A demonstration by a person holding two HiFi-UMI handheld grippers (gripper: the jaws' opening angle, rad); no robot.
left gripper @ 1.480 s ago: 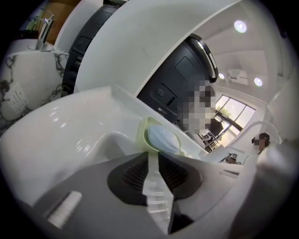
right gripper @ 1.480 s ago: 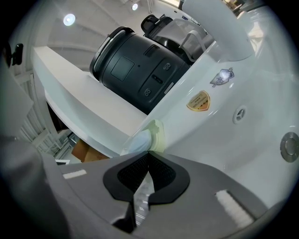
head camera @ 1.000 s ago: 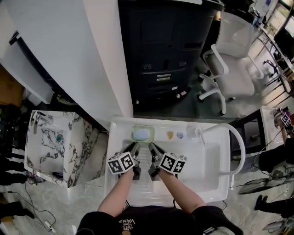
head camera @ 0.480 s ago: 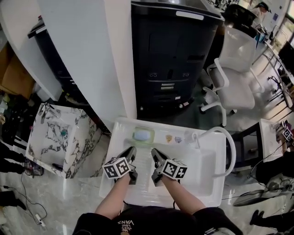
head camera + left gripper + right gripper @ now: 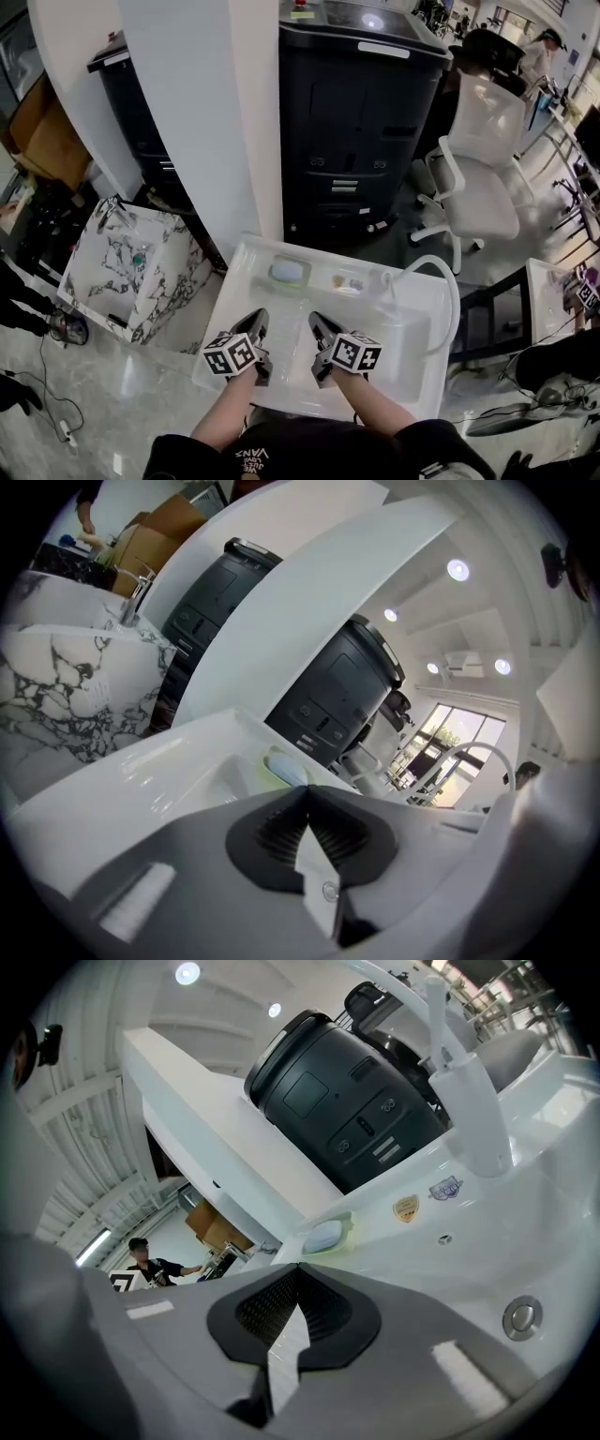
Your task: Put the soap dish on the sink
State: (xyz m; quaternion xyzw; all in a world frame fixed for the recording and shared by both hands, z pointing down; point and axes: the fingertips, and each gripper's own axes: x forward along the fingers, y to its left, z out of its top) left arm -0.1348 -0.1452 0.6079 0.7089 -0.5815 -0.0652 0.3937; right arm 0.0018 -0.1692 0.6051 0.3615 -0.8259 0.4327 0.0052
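The pale green soap dish [image 5: 288, 272] with a light blue bar of soap in it rests on the back ledge of the white sink [image 5: 231, 292], left of the middle. It also shows in the left gripper view as the soap dish [image 5: 279, 767] and in the right gripper view as the soap dish [image 5: 328, 1235]. My left gripper [image 5: 260, 317] hovers over the basin's near half, well short of the dish, jaws shut and empty [image 5: 305, 795]. Beside it, my right gripper [image 5: 314, 320] is likewise shut on nothing [image 5: 298, 1269].
A white faucet [image 5: 467, 1110] with a curved hose [image 5: 453, 295] stands at the sink's back right, near two stickers [image 5: 406, 1207]. A marble washstand [image 5: 122, 262] sits to the left. A black cabinet [image 5: 361, 122] and a white chair [image 5: 478, 183] stand behind.
Both grippers have drawn back from the soap dish toward the sink's near edge and risen. The left jaws have closed with nothing between them. The dish stays on the ledge.
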